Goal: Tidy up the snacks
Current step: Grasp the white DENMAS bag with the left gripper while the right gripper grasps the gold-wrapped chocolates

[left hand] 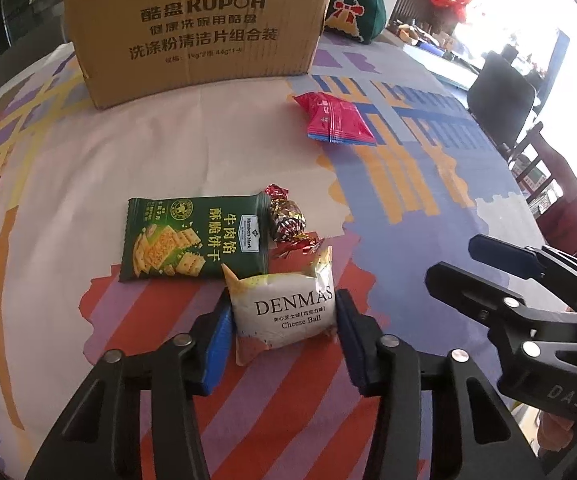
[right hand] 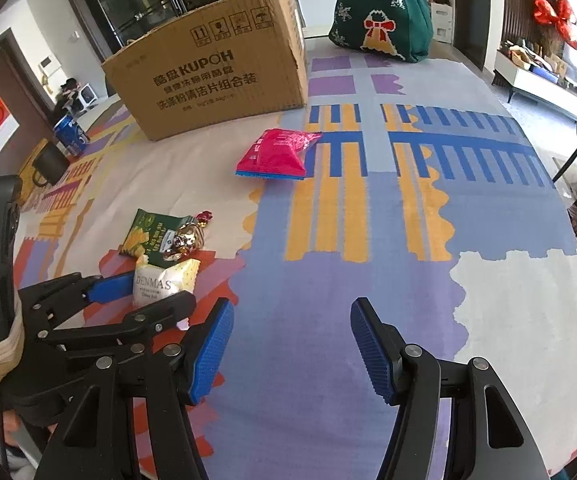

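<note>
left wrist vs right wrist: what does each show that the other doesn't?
Only left wrist: the left gripper head-on, jaws either side of the DENMAS Cheese Ball pack, pads at its edges, and the pack's full label.
Only right wrist: the blue can and black mug left of the box, and the right gripper open over bare tablecloth.
Both: cardboard box, pink snack pack, green cracker pack, foil candy, green bag.
</note>
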Demonstrator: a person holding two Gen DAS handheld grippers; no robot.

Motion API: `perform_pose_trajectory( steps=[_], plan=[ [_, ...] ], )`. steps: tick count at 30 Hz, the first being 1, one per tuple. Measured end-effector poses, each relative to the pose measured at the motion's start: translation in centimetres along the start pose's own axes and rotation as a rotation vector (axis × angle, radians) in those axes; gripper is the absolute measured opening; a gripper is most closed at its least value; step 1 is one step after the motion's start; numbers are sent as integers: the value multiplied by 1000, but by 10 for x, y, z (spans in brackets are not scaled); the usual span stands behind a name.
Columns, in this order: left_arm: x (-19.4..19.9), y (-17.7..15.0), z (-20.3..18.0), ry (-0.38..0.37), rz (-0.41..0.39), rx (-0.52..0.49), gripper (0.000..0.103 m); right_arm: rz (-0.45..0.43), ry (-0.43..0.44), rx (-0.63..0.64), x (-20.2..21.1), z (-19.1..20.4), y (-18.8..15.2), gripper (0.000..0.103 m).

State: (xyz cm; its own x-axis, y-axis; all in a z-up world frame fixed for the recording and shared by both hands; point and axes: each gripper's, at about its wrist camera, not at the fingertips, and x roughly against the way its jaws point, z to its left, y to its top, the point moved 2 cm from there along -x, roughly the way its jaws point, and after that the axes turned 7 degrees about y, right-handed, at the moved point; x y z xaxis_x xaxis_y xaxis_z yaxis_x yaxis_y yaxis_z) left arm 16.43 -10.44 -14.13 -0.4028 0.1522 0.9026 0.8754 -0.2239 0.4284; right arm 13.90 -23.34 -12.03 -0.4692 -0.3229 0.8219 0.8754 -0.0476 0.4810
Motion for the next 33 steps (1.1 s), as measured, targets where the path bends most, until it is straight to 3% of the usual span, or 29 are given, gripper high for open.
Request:
perform_pose_trajectory(
  steps=[7, 12, 18, 23, 33],
  plan=[
    [14, -5, 10, -32, -16, 17, 45, 17, 8, 25, -6, 10, 2, 62],
    [33, -2, 24, 13, -88, 33, 45, 17, 28, 37, -9, 20, 6, 62],
    [33, 2, 48, 51, -100, 83, 45, 1, 54, 58, -18, 37, 18, 61],
    [34, 3, 63, 87, -119, 99, 45, 4, 77, 81, -29, 53, 28, 55],
    [36, 8, 75, 85, -145, 122, 45, 32, 73, 111, -57, 73, 41, 36]
  ],
)
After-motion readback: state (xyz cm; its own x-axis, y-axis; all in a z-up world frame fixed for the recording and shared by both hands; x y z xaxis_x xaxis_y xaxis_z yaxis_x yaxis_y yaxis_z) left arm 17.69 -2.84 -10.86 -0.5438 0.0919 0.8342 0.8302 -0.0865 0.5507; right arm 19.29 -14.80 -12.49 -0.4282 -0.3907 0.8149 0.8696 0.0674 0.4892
